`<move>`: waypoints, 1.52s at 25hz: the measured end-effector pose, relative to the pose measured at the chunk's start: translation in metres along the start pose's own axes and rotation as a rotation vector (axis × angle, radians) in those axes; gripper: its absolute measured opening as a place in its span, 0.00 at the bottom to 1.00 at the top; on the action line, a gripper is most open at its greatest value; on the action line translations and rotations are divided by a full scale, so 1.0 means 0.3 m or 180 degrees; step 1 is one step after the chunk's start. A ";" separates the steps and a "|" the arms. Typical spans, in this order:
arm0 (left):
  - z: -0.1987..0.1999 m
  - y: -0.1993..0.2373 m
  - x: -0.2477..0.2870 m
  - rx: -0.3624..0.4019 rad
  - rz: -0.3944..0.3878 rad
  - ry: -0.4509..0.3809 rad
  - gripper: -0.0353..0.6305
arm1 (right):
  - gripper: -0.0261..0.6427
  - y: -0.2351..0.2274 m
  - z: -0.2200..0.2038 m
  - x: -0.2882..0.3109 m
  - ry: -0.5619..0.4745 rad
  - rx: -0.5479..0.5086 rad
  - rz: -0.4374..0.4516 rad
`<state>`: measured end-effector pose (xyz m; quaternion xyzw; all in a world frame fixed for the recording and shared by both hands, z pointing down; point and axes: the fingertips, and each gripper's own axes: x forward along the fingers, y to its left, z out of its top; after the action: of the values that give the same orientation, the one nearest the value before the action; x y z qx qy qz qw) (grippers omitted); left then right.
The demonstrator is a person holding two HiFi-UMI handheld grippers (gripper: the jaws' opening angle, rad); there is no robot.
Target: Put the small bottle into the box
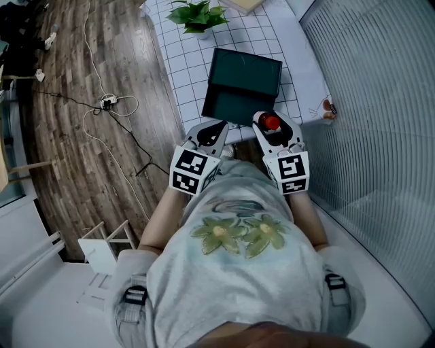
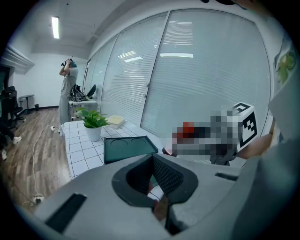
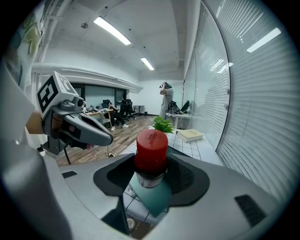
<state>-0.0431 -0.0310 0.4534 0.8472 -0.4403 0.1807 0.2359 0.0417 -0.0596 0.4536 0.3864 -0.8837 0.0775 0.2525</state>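
Small bottle: the small bottle [image 1: 270,124] sits in the grip of the right tool [image 1: 273,119], raised over the near edge of the white-tiled surface [image 1: 178,68], just short of the box [image 1: 241,88].
Axis: the bottle stands upright, its long axis vertical and its red cap on top.
Right tool: clenched on the bottle below the cap.
Left tool: the left tool [image 1: 213,129] hovers beside the right one, near the box's near-left corner, and carries nothing. Its jaws appear drawn together, though a sliver of surface still shows between the pads.
Box: dark green, resting on the surface, with its near wall directly ahead of the bottle.
Surroundings: a potted plant [image 1: 197,15] stands beyond the box, with a pale flat block [image 2: 115,122] just behind it. A glass wall with blinds [image 1: 380,102] runs along the right. Cables [image 1: 112,102] trail over the wooden floor [image 1: 81,136] on the left, where another person [image 2: 67,93] stands well off.
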 end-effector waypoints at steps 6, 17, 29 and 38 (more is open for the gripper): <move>0.004 0.017 0.021 0.0016 0.0004 0.0050 0.06 | 0.36 -0.008 -0.007 0.028 0.0036 0.0032 0.0028; 0.011 0.035 0.050 0.0031 0.0006 0.0095 0.06 | 0.36 -0.024 -0.033 0.056 0.0091 0.0060 0.0044; 0.019 0.045 0.067 0.0027 0.0015 0.0123 0.06 | 0.36 -0.039 -0.072 0.089 0.0206 0.0077 0.0070; 0.013 0.063 0.073 0.0021 0.0023 0.0157 0.06 | 0.36 -0.034 -0.100 0.124 0.0295 0.0047 0.0123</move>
<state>-0.0464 -0.0571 0.4661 0.8417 -0.4368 0.2038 0.2433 0.0394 -0.0807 0.4977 0.3671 -0.8778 0.1066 0.2888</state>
